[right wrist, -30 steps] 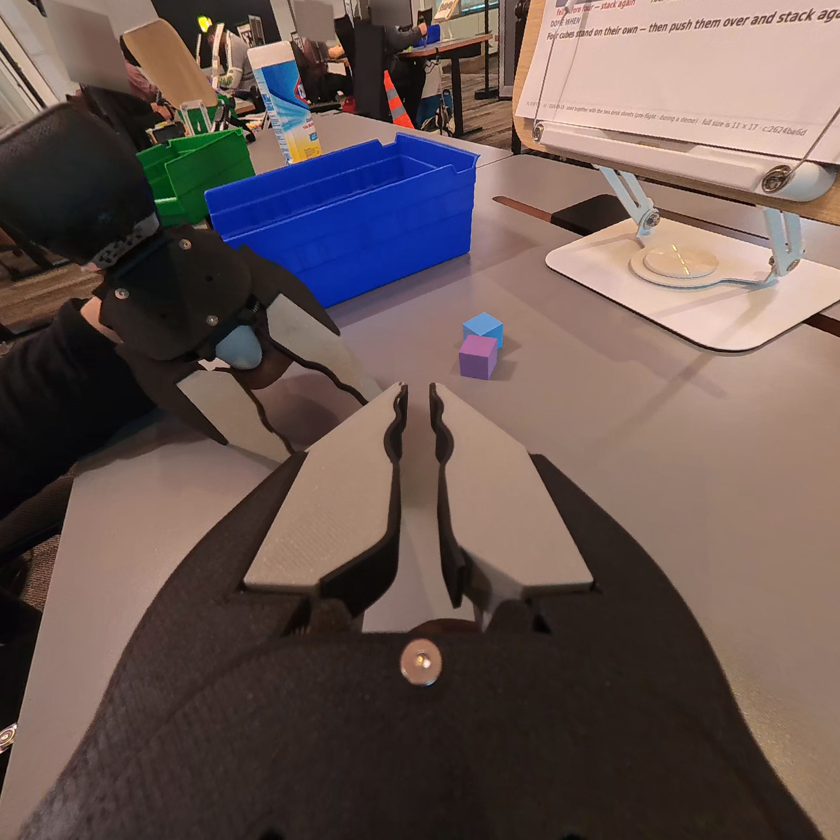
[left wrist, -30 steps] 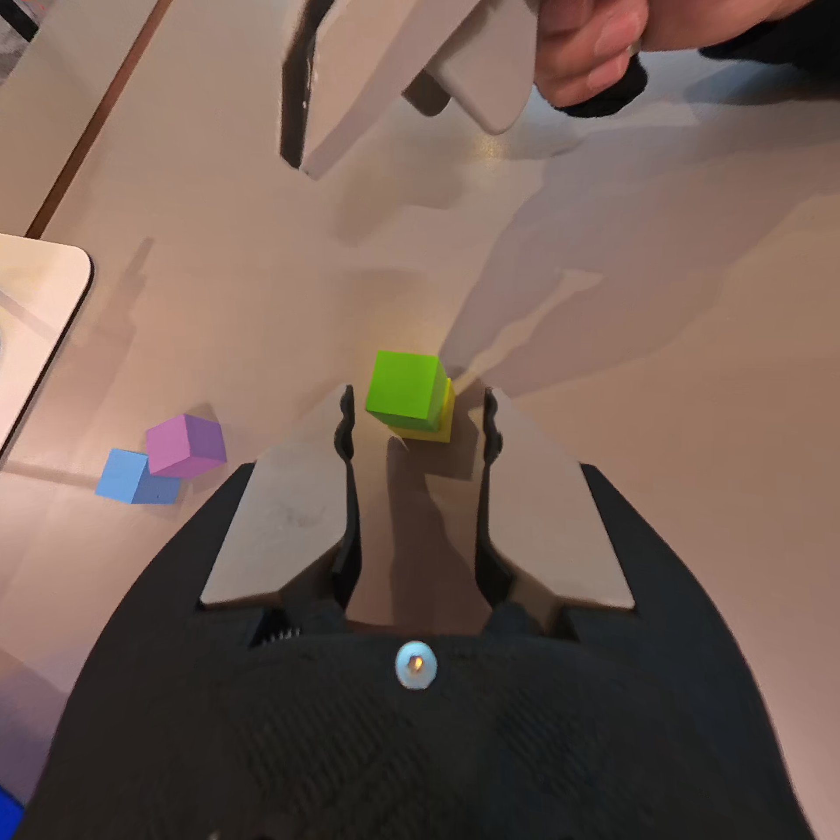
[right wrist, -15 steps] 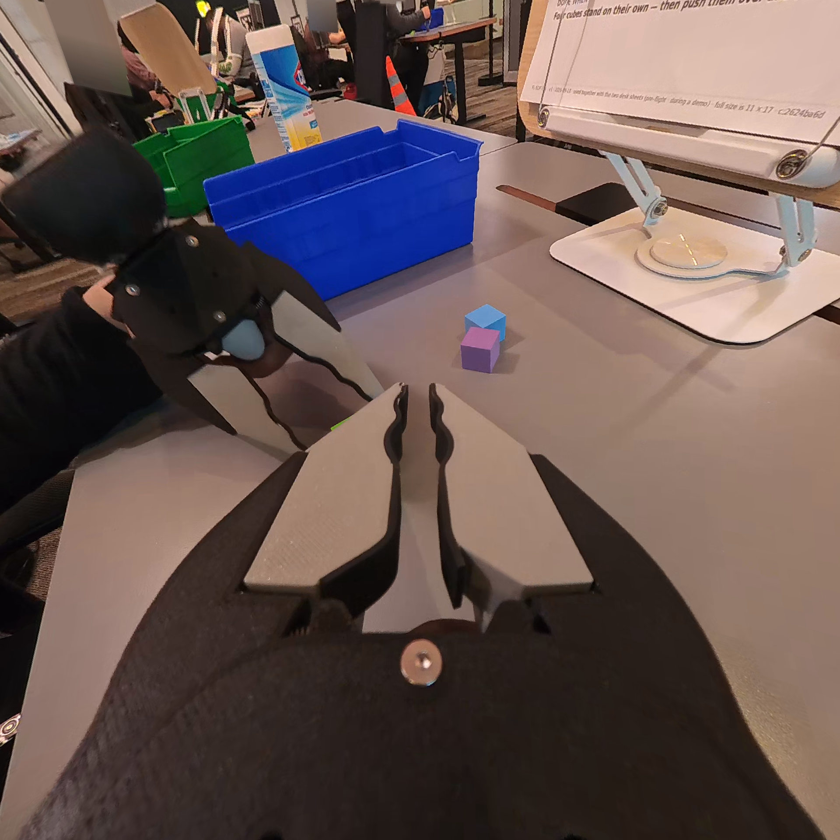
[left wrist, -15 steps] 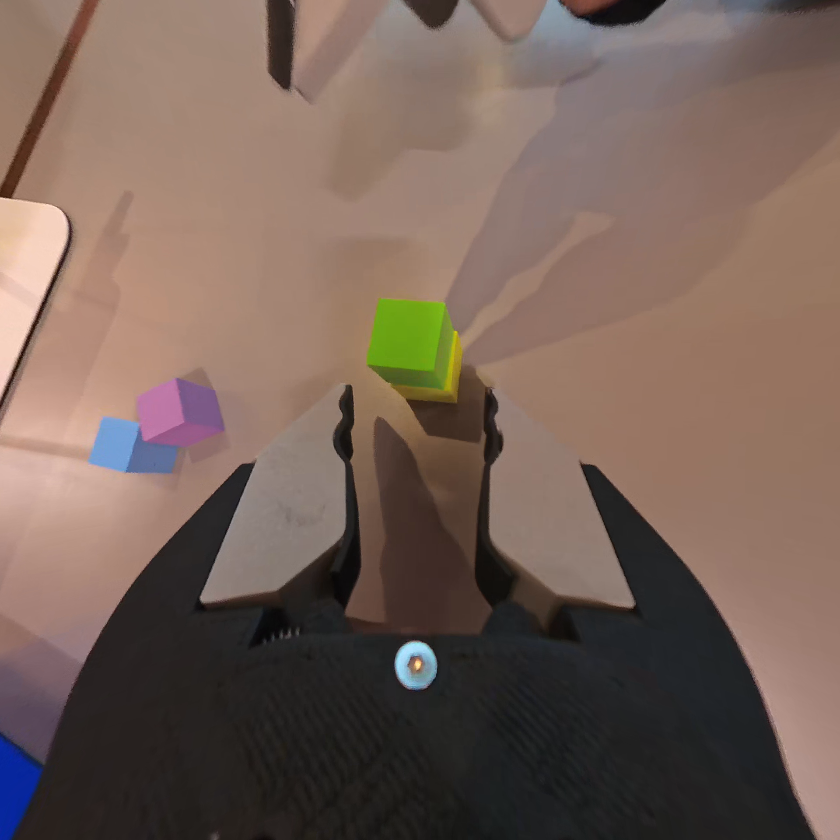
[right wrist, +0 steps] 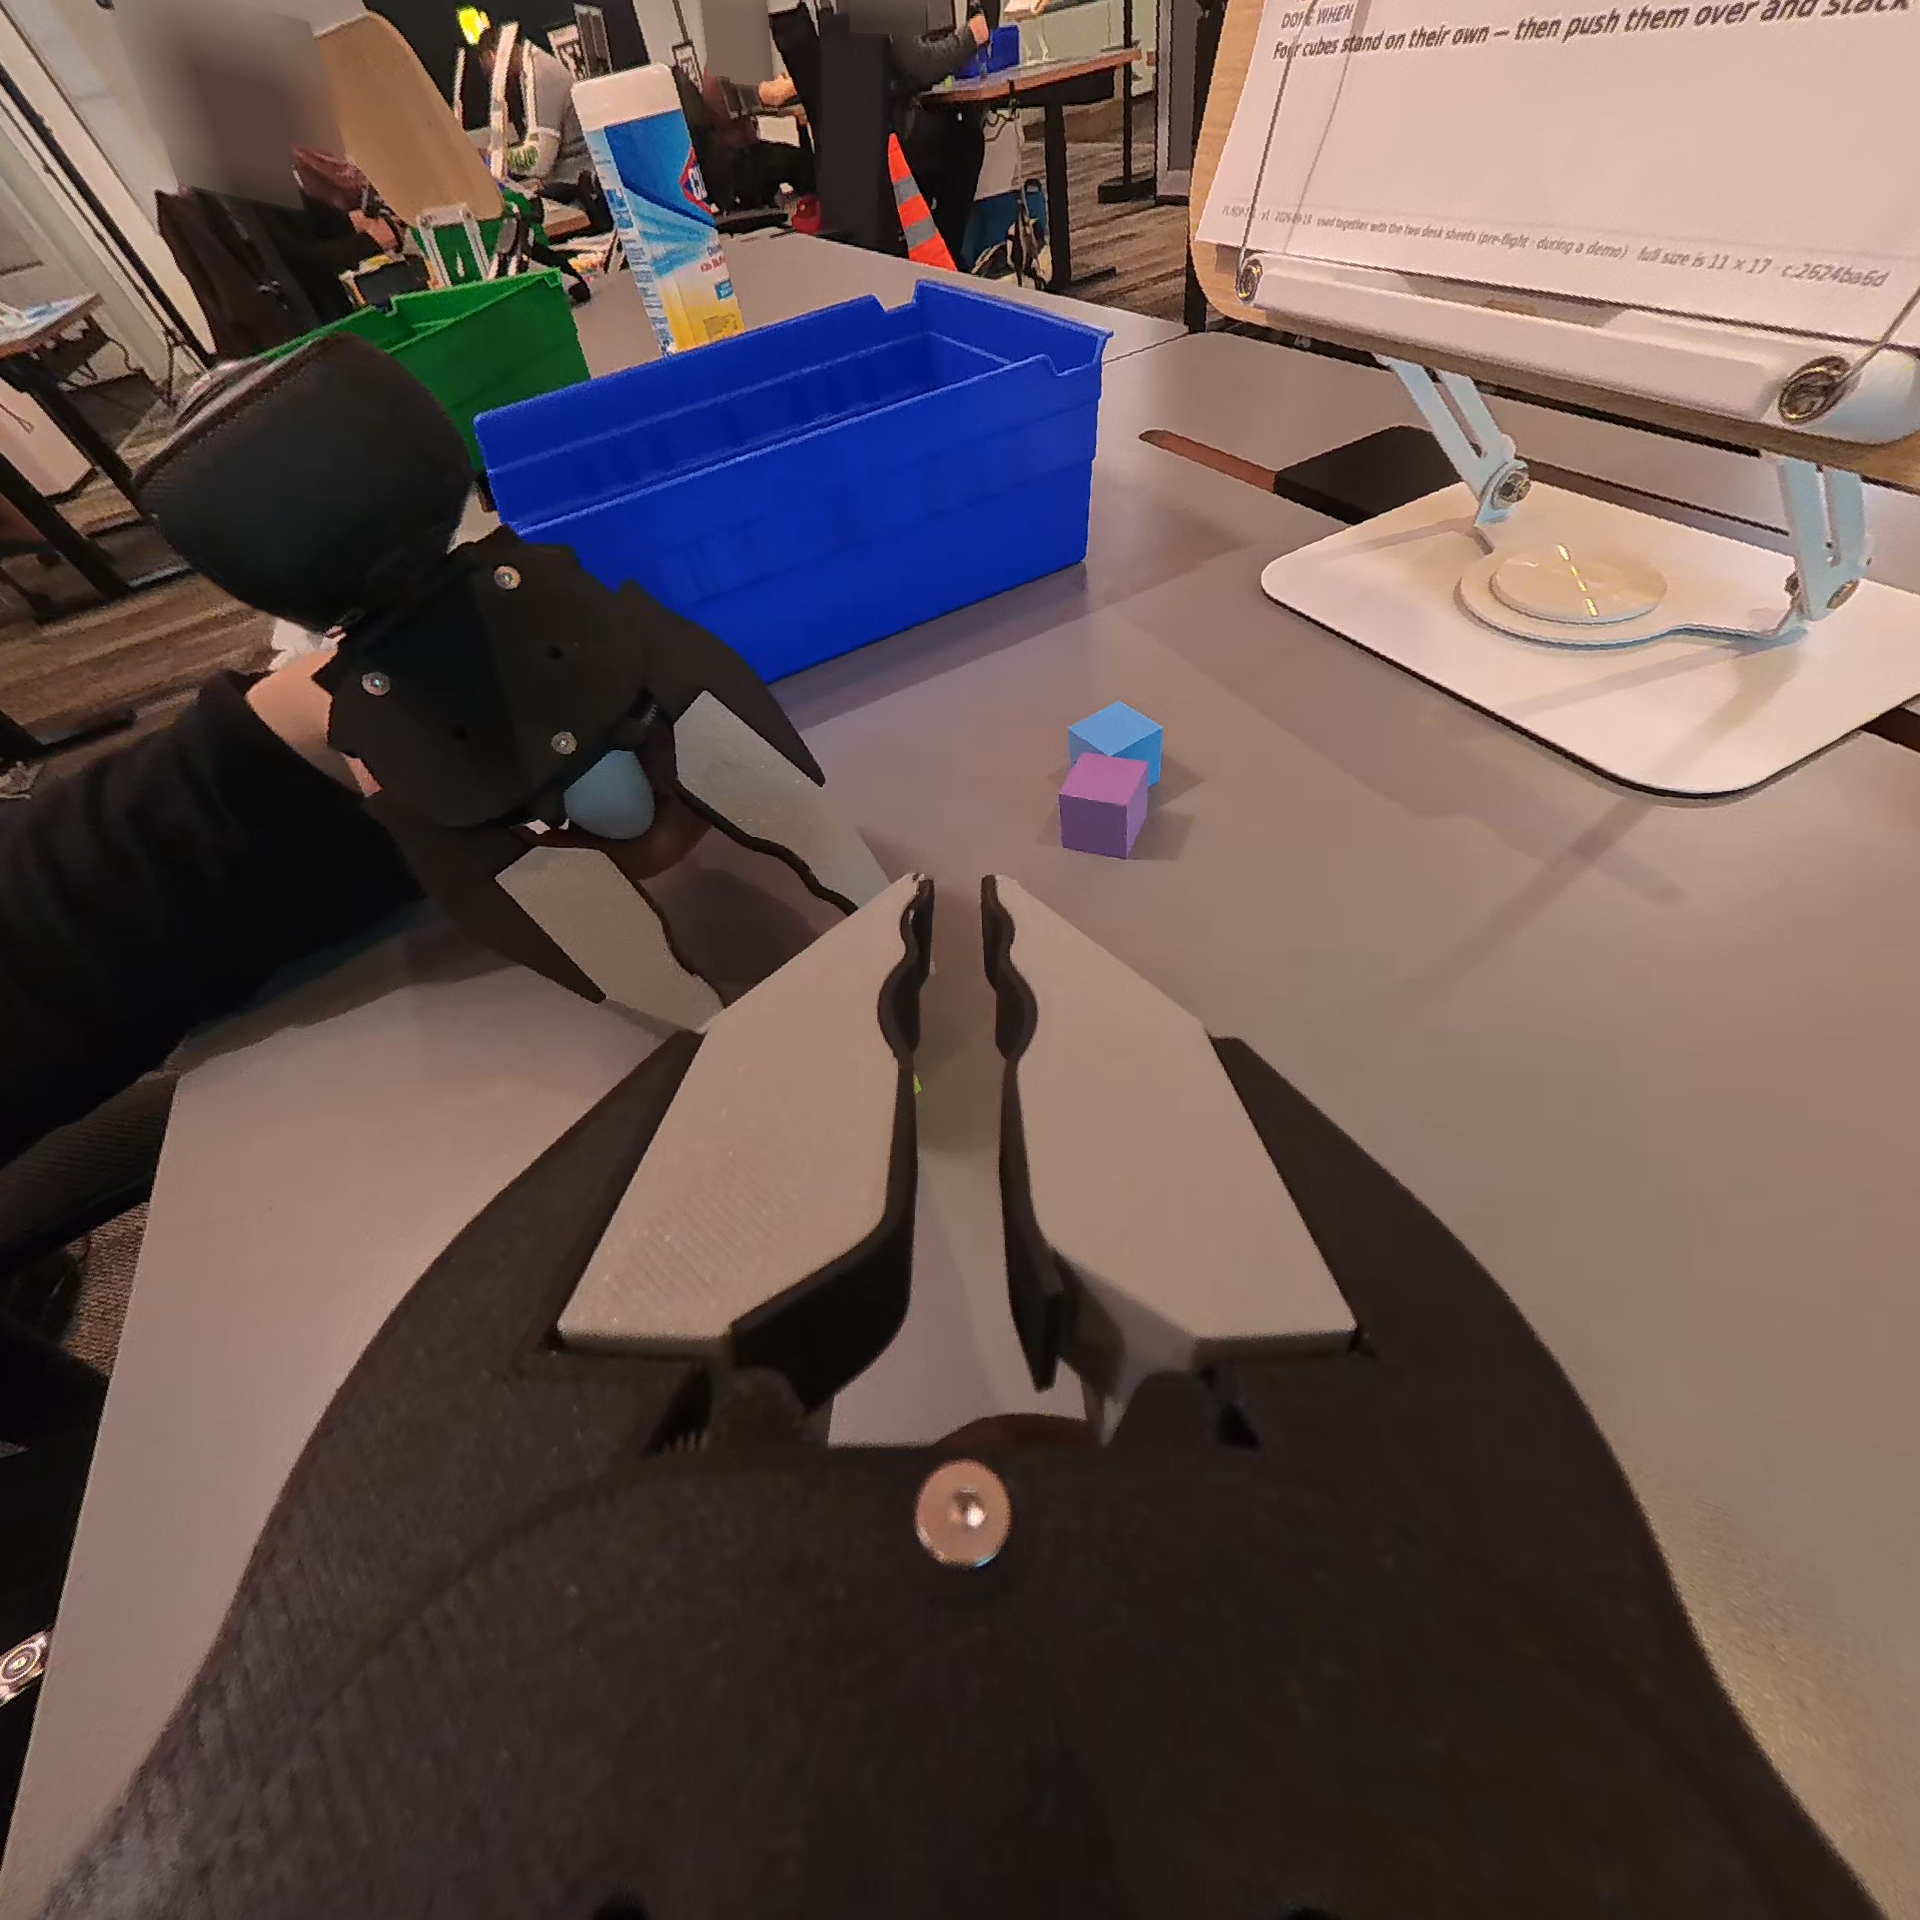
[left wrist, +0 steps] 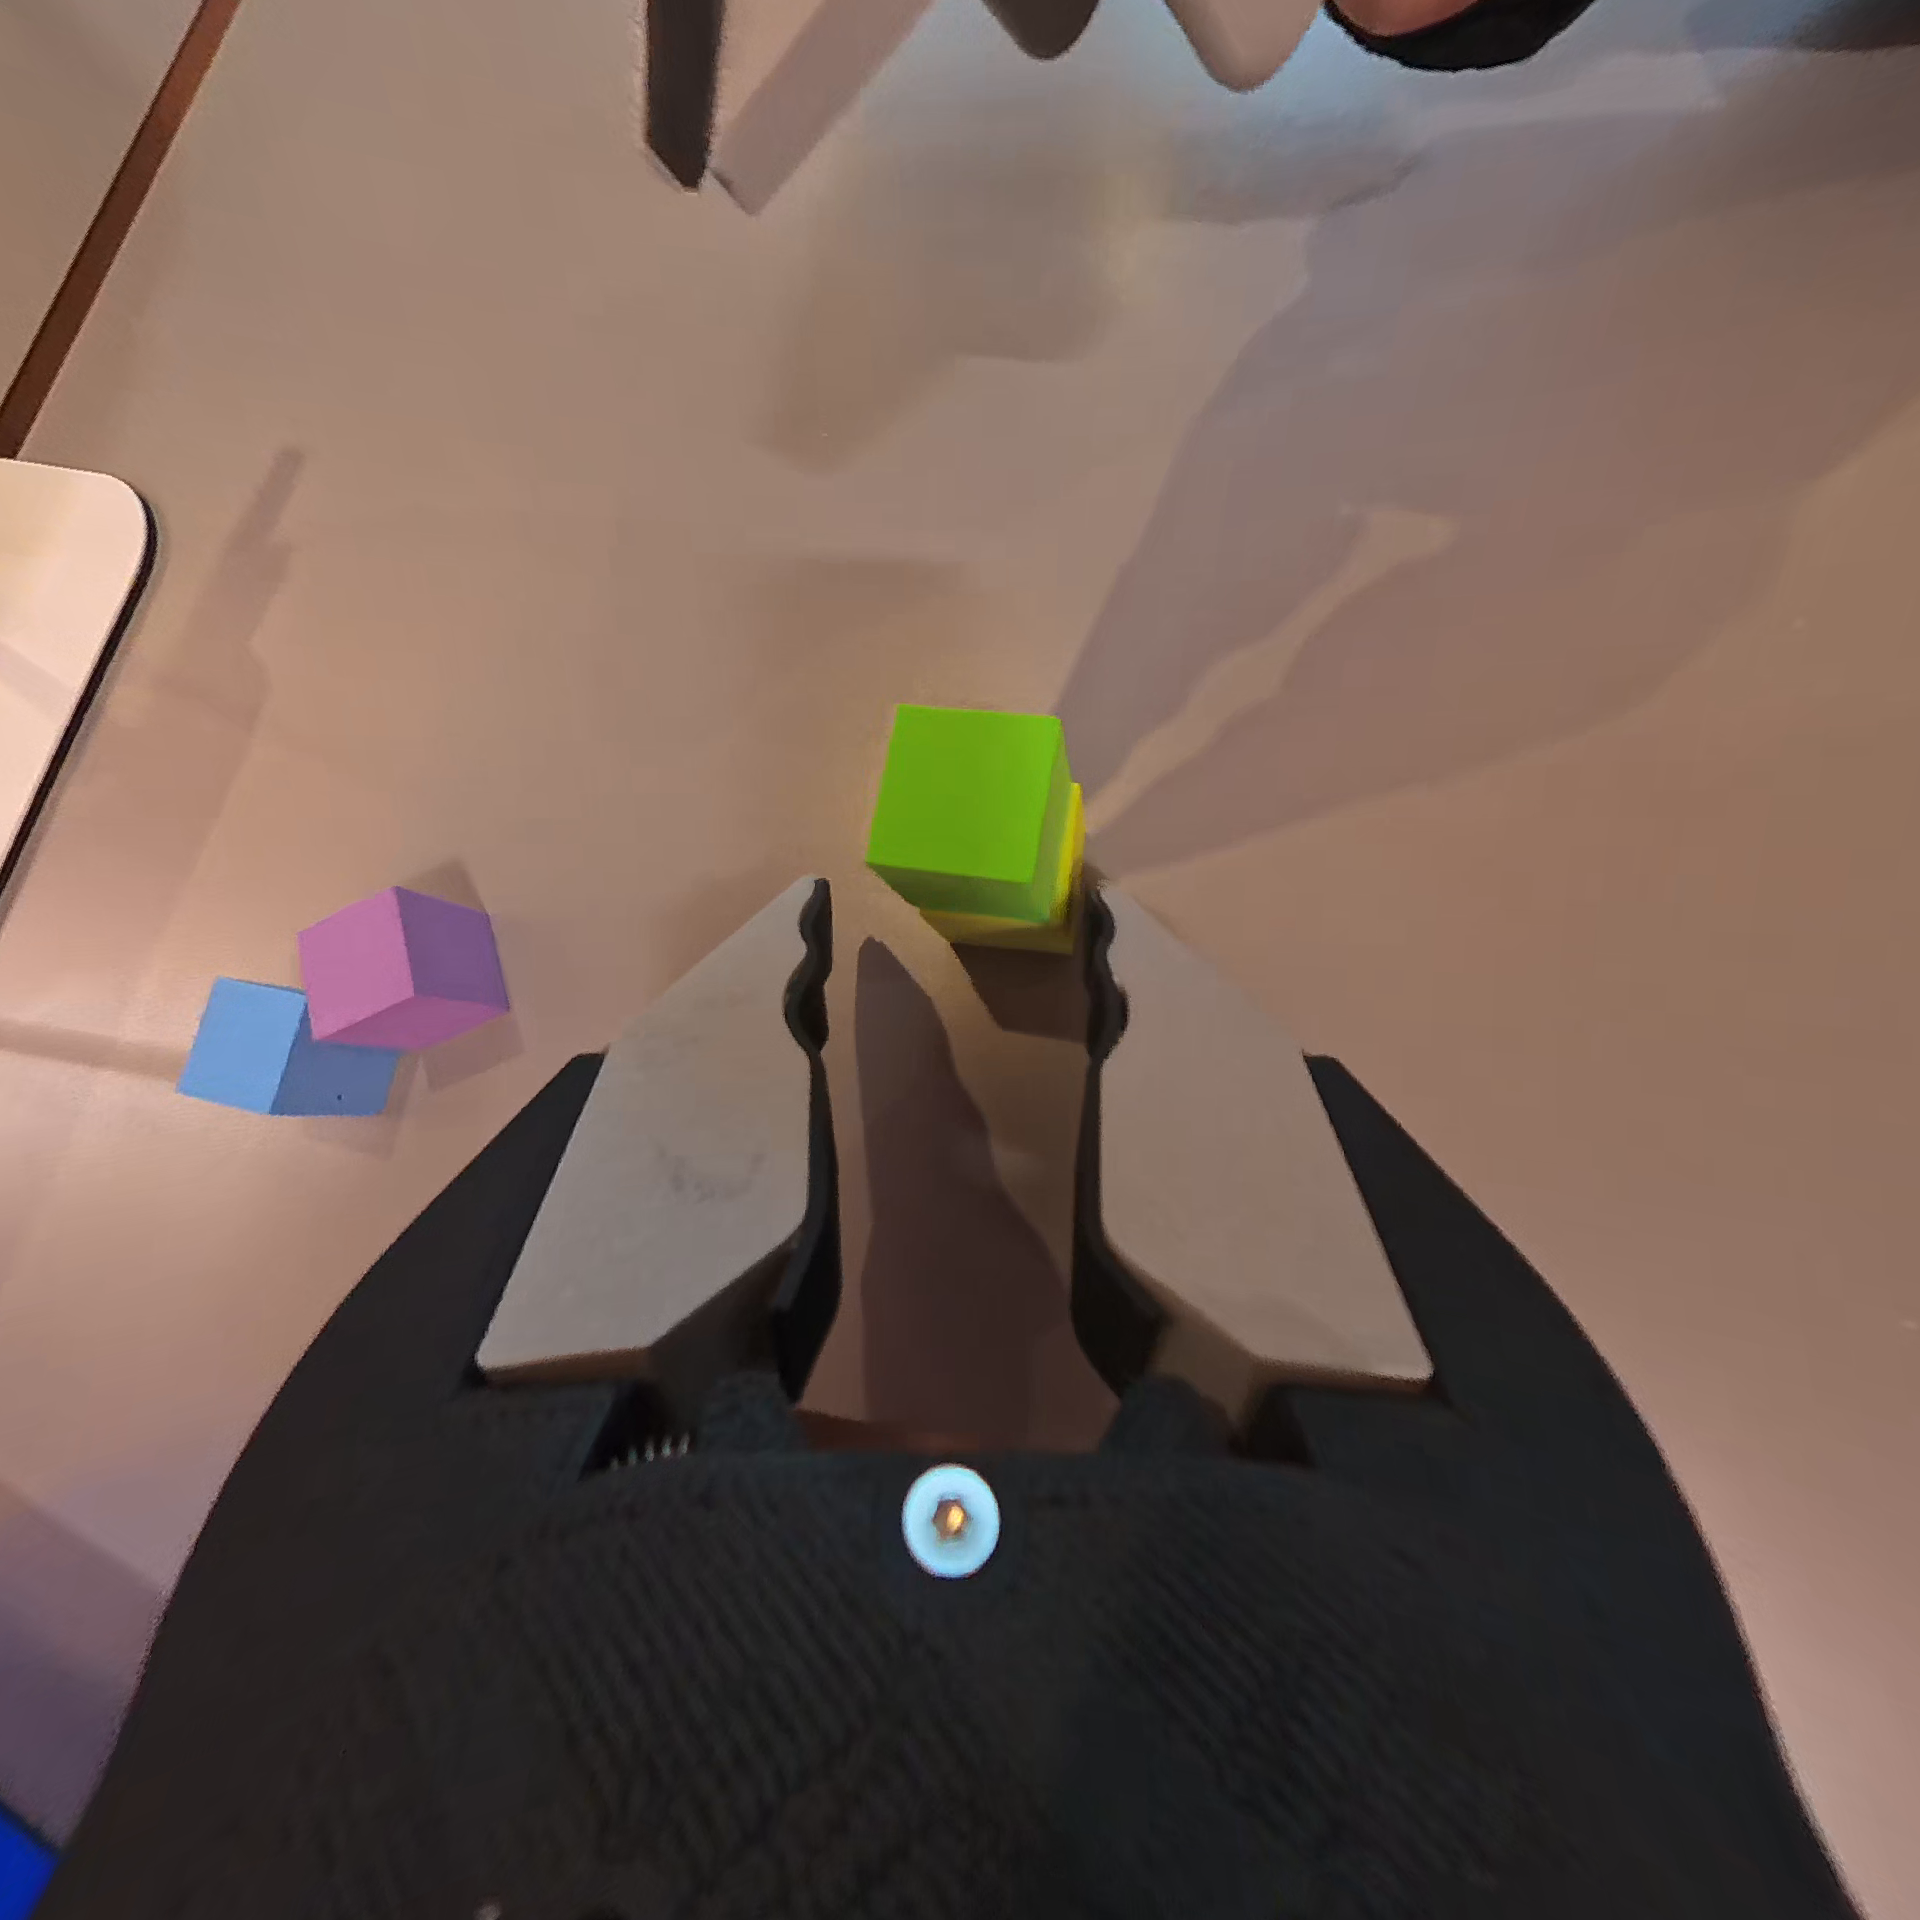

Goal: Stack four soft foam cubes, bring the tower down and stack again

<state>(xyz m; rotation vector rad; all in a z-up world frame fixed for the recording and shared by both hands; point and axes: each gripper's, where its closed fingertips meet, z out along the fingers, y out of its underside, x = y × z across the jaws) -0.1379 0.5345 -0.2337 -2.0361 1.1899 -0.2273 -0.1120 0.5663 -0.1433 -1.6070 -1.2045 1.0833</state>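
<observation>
A green foam cube (left wrist: pixel 966 805) sits on top of a yellow foam cube (left wrist: pixel 1023 928), slightly offset, forming a two-high tower in the open middle of the grey table (left wrist: pixel 1455 935). Two more cubes wait apart from it, toward the table edge where a white stand base (right wrist: pixel 1621 665) rests: a purple cube (left wrist: pixel 400 971) touching a blue cube (left wrist: pixel 275 1049), both lying flat on the table.

The left gripper (left wrist: pixel 956 914) hovers just short of the tower, tongs spread with nothing between them; the yellow cube shows just beyond the tips. The right gripper (right wrist: pixel 956 894) is held above the table, its tongs nearly pressed together with only a thin slit between them and nothing pinched. Its fingers hide most of the tower in its own view.

The first stacking looks half done: two cubes up, two to go. The next move probably calls for swinging a spread gripper over to the purple cube, pinching it gently by opposite faces without nudging the blue one, then setting it squarely on the green cube. A blue bin (right wrist: pixel 821 488) stands toward the far side of the table.
</observation>
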